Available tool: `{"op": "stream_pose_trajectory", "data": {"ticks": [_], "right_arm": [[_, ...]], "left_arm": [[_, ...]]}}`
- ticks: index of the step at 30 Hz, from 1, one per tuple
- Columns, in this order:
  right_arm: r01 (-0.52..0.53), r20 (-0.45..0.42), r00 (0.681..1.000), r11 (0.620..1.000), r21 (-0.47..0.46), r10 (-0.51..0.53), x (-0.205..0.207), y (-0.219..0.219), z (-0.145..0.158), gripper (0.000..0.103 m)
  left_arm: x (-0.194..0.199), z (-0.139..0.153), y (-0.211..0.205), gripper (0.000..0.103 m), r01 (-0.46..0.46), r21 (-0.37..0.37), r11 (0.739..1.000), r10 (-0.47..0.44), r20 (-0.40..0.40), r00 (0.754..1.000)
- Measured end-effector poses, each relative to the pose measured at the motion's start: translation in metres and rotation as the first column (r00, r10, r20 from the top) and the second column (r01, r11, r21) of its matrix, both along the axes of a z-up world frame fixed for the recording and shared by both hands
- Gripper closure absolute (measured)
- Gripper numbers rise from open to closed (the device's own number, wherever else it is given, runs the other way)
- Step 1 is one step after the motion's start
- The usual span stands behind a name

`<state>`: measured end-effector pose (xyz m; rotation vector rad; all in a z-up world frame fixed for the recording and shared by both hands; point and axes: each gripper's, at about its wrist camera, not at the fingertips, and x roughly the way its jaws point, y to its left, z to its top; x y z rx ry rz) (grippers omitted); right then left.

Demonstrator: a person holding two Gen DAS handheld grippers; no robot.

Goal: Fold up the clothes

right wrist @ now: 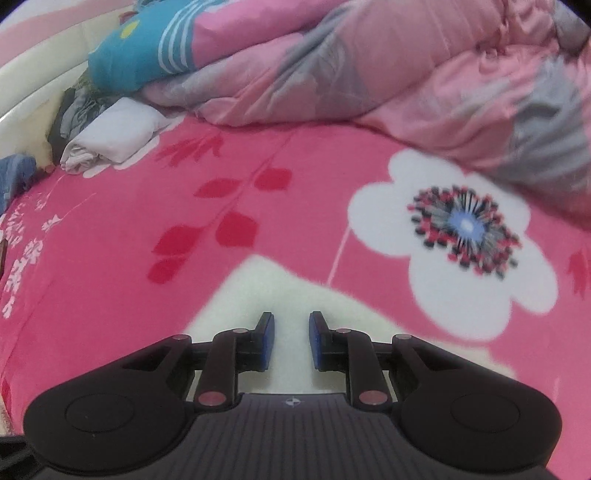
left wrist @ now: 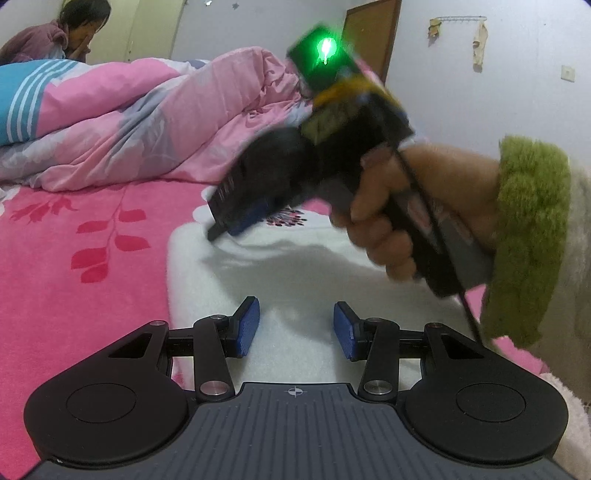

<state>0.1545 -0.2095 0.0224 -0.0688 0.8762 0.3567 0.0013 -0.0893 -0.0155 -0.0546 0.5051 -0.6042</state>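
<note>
A white fluffy garment [left wrist: 295,266] lies flat on the pink flowered bedsheet [left wrist: 74,240]. My left gripper [left wrist: 296,319] hovers low over its near part, blue pads well apart with nothing between them. In the left wrist view a hand with a green fuzzy cuff [left wrist: 528,236] holds my right gripper [left wrist: 219,230], blurred, its tips just above the garment's far left corner. In the right wrist view my right gripper [right wrist: 292,323] is over that white corner [right wrist: 258,284]. Its pads stand a narrow gap apart and pinch no fabric.
A heaped pink and grey quilt [left wrist: 147,122] and a blue striped pillow [left wrist: 22,99] fill the far side of the bed. A folded white cloth [right wrist: 118,136], dark clothes [right wrist: 70,110] and denim [right wrist: 14,173] lie at the left edge. A person [left wrist: 66,33] sits behind the pillow.
</note>
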Motion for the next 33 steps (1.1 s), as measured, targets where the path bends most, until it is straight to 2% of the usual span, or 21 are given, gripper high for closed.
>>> {"op": "stream_pose_trajectory", "data": {"ticks": [2,4,7,10,13,17,21,22,24,29,33], "right_arm": [[-0.056,0.029,0.998,0.997,0.051,0.054,-0.003,0.002,0.01,0.081],[-0.084,0.026,0.996,0.995,0.055,0.083,0.001,0.007,0.007,0.081],[-0.053,-0.034,0.998,0.999,-0.004,0.053,0.017,0.013,-0.017,0.081],[0.012,-0.026,1.0,0.998,0.058,-0.011,0.017,-0.001,-0.013,0.081],[0.065,0.044,0.997,0.998,0.018,-0.065,-0.001,-0.019,0.005,0.08],[0.118,0.058,0.991,0.991,0.059,-0.122,-0.031,-0.057,0.017,0.08],[0.233,-0.002,0.972,0.97,0.071,-0.234,-0.048,-0.096,-0.011,0.081],[0.247,0.004,0.968,0.961,0.122,-0.249,-0.052,-0.105,-0.014,0.082],[0.286,0.025,0.956,0.945,0.161,-0.293,-0.06,-0.111,-0.007,0.081],[0.192,0.151,0.965,0.968,0.159,-0.216,-0.105,-0.099,0.018,0.08],[0.197,0.14,0.966,0.969,0.149,-0.218,-0.13,-0.102,0.003,0.08]], "left_arm": [[0.0,0.0,0.001,0.059,0.003,-0.002,1.0,-0.003,0.002,1.0],[0.0,0.001,0.001,0.059,0.003,-0.002,1.0,-0.003,-0.004,1.0],[0.001,0.001,0.001,0.059,0.004,-0.001,1.0,-0.004,-0.008,1.0],[0.0,0.0,0.001,0.059,0.009,0.002,1.0,-0.009,-0.004,1.0],[0.0,0.0,0.001,0.059,0.009,0.002,1.0,-0.009,-0.007,1.0],[0.0,0.001,0.001,0.059,0.011,0.009,1.0,-0.01,-0.017,1.0],[0.001,0.003,-0.002,0.058,0.015,0.035,0.999,-0.015,-0.02,1.0],[0.001,0.004,-0.003,0.058,0.018,0.048,0.999,-0.017,-0.021,1.0],[0.002,0.006,-0.004,0.058,0.022,0.066,0.998,-0.02,-0.03,0.999],[0.007,0.012,-0.008,0.058,0.024,0.106,0.994,-0.017,-0.067,0.998],[0.009,0.016,-0.014,0.058,0.017,0.146,0.989,-0.004,-0.088,0.996]]}}
